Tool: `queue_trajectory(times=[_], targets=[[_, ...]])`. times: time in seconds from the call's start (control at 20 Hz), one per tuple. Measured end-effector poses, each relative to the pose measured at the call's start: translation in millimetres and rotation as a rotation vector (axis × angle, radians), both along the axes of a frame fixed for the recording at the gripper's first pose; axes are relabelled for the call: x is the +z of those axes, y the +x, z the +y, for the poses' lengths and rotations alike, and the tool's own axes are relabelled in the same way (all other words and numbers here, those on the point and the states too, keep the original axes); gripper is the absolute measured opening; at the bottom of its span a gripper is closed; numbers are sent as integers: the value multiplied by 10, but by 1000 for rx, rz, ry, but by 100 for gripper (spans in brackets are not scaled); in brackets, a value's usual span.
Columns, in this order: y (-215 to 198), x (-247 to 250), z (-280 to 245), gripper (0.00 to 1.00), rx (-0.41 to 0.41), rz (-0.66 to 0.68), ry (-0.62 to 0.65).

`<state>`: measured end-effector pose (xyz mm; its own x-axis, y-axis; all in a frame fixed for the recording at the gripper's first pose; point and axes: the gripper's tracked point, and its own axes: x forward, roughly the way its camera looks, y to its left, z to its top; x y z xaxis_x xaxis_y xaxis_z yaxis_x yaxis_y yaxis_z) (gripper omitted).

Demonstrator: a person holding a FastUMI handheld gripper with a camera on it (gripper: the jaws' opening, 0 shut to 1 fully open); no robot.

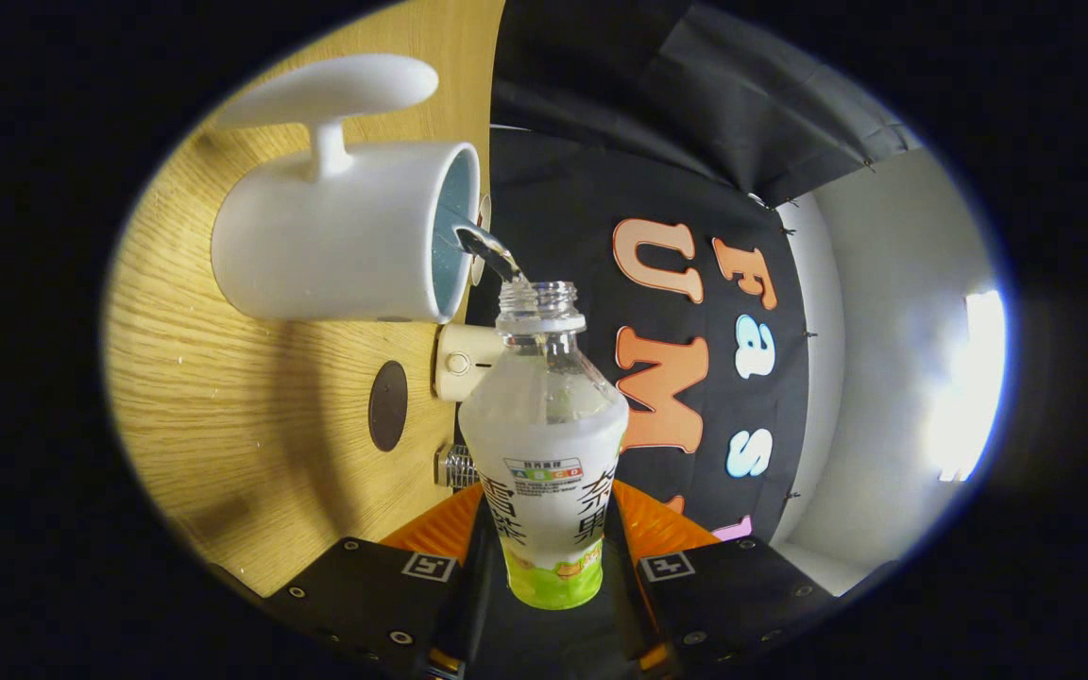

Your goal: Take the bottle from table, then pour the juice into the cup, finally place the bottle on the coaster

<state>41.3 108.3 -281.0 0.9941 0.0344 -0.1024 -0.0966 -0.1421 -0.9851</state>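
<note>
fingers (544,567) gripping bottle (544,444) | pouring into cup (336,241) (white) | coaster (387,405) on table (223,397)

bottle (544,453): 1 | cup (336,241): 1 | coaster (387,405): 1 | table (223,397): 1 | gripper (544,567): 1, jaws clamping the bottle

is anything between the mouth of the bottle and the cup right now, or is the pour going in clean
Nothing visible stands between them. The gripper is shut on the bottle, tipped toward the white cup. A thin stream of liquid runs from the bottle's open mouth straight over the cup's rim into it.
</note>
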Motion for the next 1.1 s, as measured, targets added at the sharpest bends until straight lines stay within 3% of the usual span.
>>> queue_trajectory(times=[1.1], targets=[[108,172,-76,56,27,-32,-101]])
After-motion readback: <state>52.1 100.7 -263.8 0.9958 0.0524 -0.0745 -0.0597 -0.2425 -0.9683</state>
